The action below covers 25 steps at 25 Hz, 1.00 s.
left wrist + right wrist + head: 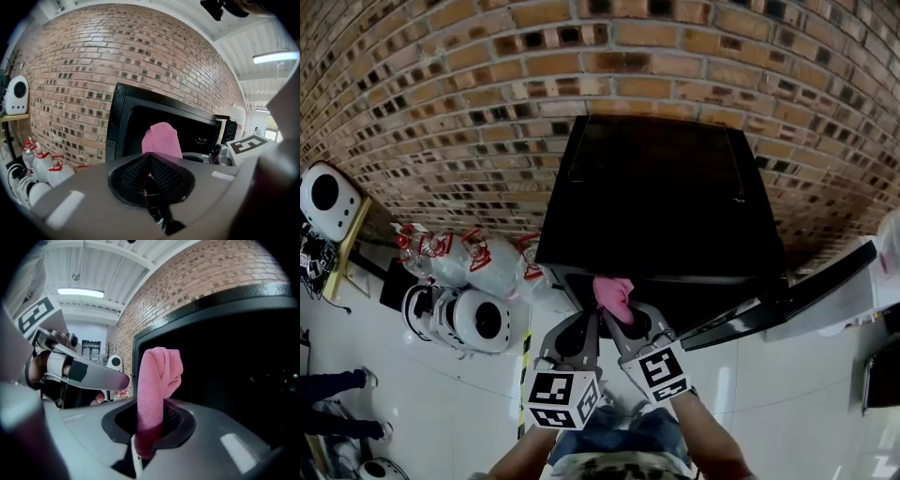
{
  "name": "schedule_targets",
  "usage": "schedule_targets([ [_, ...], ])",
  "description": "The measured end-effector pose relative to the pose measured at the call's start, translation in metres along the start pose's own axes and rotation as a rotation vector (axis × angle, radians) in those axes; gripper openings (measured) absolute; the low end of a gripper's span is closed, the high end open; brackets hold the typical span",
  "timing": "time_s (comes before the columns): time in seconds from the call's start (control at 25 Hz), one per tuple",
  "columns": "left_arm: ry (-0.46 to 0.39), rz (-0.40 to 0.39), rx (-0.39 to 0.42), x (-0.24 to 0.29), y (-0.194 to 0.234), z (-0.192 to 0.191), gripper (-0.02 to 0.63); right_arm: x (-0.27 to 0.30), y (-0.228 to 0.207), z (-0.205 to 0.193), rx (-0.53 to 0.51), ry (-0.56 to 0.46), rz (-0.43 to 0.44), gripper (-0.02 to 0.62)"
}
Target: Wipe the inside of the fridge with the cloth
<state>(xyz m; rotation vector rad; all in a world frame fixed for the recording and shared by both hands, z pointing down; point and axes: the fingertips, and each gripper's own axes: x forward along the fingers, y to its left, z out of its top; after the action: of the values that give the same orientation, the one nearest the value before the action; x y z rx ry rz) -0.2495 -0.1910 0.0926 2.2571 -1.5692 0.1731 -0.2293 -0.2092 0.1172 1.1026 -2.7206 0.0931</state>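
A black mini fridge [661,187] stands against the brick wall, its door [806,291] swung open to the right and its inside dark. My right gripper [623,317] is shut on a pink cloth [614,292], which sticks up from the jaws just in front of the fridge opening. The right gripper view shows the cloth [158,380] pinched upright in my right gripper [147,446], with the fridge interior [234,371] behind it. My left gripper [584,323] is close beside it on the left, jaws together on nothing. The cloth [161,138] shows beyond my left gripper [149,180].
White bags with red ties [469,258] and round white devices [473,319] lie on the floor left of the fridge. Another white device [328,197] sits on a shelf at far left. A brick wall [441,94] runs behind. Someone's shoes [361,380] show at lower left.
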Motion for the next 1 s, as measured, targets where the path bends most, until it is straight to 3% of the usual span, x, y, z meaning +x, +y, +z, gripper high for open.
schedule_targets([
  [0.24, -0.007, -0.016, -0.021, 0.024, 0.011, -0.021, 0.014, 0.029, -0.009, -0.02, 0.015, -0.043, 0.041, 0.057],
  [0.52, -0.08, -0.006, -0.006, 0.056, 0.018, -0.055, 0.014, 0.066, -0.034, -0.045, -0.017, -0.142, 0.141, 0.057],
  [0.76, -0.137, -0.045, 0.033, 0.089, 0.017, -0.079, 0.014, 0.105, -0.084, -0.058, -0.025, -0.219, 0.119, 0.056],
  [1.0, -0.186, -0.111, 0.077, 0.121, 0.014, -0.109, 0.014, 0.133, -0.105, -0.069, -0.076, -0.27, 0.104, 0.055],
])
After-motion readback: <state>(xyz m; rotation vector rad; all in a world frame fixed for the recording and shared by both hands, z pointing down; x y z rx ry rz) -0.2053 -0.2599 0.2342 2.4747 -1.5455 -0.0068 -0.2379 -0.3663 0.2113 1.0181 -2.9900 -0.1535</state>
